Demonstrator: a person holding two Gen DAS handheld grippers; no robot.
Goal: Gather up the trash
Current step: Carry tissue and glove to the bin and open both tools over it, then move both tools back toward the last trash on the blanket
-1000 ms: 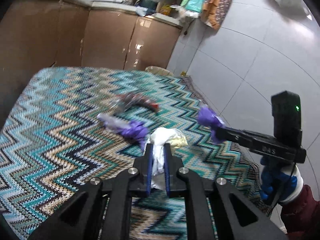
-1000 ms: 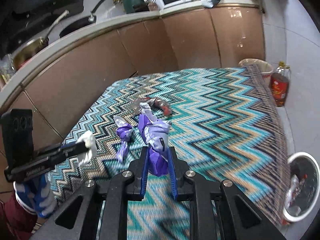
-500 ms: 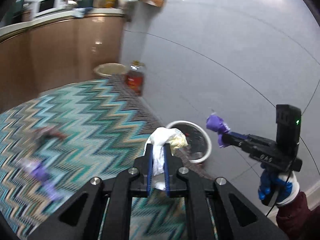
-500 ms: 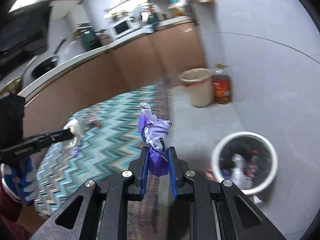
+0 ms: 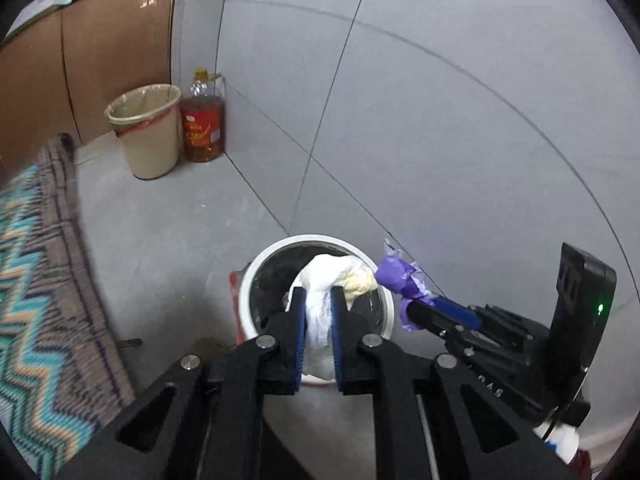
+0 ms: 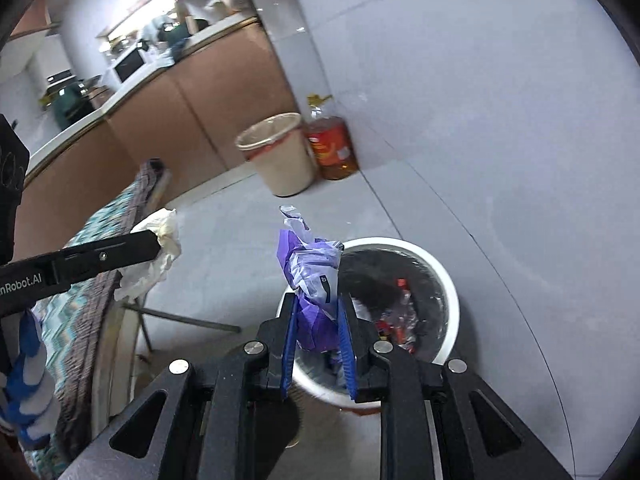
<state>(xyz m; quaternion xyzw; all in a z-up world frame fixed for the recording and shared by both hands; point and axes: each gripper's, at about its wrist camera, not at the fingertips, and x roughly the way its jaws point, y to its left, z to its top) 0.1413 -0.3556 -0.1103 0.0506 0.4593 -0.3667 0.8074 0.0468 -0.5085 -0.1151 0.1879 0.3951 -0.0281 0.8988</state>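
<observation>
My left gripper (image 5: 318,300) is shut on a crumpled white and yellowish tissue wad (image 5: 328,280), held above a white-rimmed trash bin (image 5: 276,254) with a dark inside. My right gripper (image 6: 318,312) is shut on a crumpled purple wrapper (image 6: 308,268), held over the near left rim of the same bin (image 6: 448,280), which holds red and clear trash. The right gripper with its purple wrapper (image 5: 396,276) shows at the right in the left wrist view. The left gripper with the tissue wad (image 6: 166,236) shows at the left in the right wrist view.
A beige waste basket (image 5: 146,128) and an oil bottle (image 5: 202,124) stand by the grey tiled wall and brown cabinets (image 5: 80,48). The table with the zigzag cloth (image 5: 36,280) is at the left. Grey floor surrounds the bin.
Both grippers have swung right, away from the zigzag-cloth table, to above the white-rimmed bin. Each still holds its piece of trash.
</observation>
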